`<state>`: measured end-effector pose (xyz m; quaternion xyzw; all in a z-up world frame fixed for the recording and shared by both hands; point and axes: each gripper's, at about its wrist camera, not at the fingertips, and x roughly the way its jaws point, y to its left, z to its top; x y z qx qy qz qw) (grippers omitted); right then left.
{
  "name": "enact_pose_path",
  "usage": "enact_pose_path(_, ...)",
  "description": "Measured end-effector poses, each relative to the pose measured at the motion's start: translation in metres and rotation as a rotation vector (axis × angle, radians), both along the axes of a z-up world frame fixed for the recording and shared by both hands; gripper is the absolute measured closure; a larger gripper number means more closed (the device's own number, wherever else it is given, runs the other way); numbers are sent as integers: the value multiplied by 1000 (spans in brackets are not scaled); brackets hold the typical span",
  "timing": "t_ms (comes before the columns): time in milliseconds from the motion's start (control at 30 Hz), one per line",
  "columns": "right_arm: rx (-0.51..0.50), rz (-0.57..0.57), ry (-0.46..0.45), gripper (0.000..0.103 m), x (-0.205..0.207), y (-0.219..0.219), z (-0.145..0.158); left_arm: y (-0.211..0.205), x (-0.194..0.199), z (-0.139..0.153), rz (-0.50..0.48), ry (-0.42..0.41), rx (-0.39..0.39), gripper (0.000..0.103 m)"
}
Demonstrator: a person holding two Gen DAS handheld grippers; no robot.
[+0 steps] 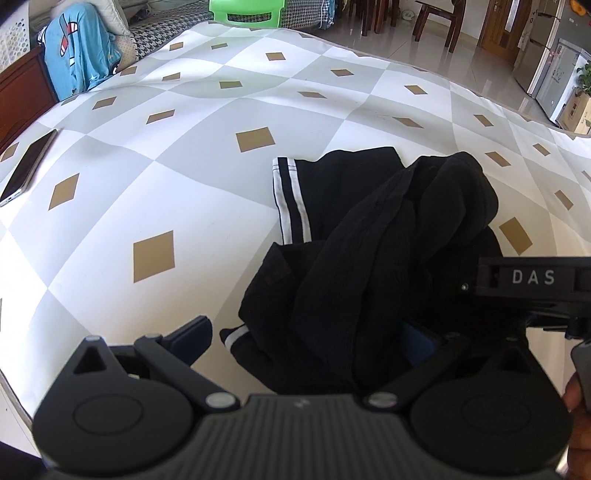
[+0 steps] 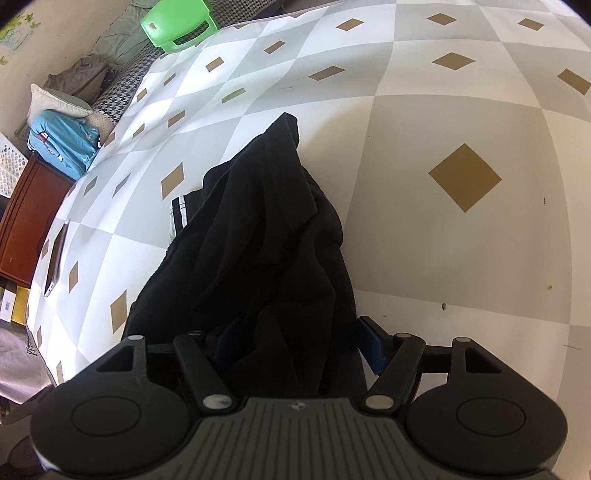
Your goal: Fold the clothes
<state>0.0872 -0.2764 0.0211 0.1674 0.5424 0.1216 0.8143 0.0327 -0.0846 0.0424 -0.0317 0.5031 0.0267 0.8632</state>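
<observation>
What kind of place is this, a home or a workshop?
Most likely a home, probably a living or dining area: wooden dining chairs on a tiled floor, a refrigerator by the wall, and a black garment lying on a diamond-patterned cloth.

Black white-striped garment; grey-white, tan-diamond cloth.

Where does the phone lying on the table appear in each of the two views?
Left wrist view: the phone lies at the far left edge, on the patterned tablecloth.
Right wrist view: the phone is at the left, seen nearly edge-on, near the table's edge.
Shared landmark: the green stool beyond the table's far side.
</observation>
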Motion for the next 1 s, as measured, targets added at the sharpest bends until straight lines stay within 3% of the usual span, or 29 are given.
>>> enact_pose_path(133, -5, 25, -44, 61, -6, 2, 7, 4, -3, 0, 2, -6, 10, 0)
enact_pose_path(333, 10, 61, -108, 81, -16, 4, 22, 2, -8, 2, -33, -31, 14, 0)
enact_pose_path(433, 17, 79, -140, 85, -21, 5, 29, -3, -11, 3, -62, -54, 36, 0)
enact_pose_path(600, 19, 106, -211, 86, -32, 3, 44, -5, -14, 7, -84, -66, -51, 0)
enact_pose_path(800, -18, 206, -320, 86, -58, 6, 69, -27, -26, 18, -197, -135, -70, 0)
enact_pose_path(1000, -39, 289, -321, 84, -75, 8, 67, -33, -36, 14, -243, -126, -60, 0)
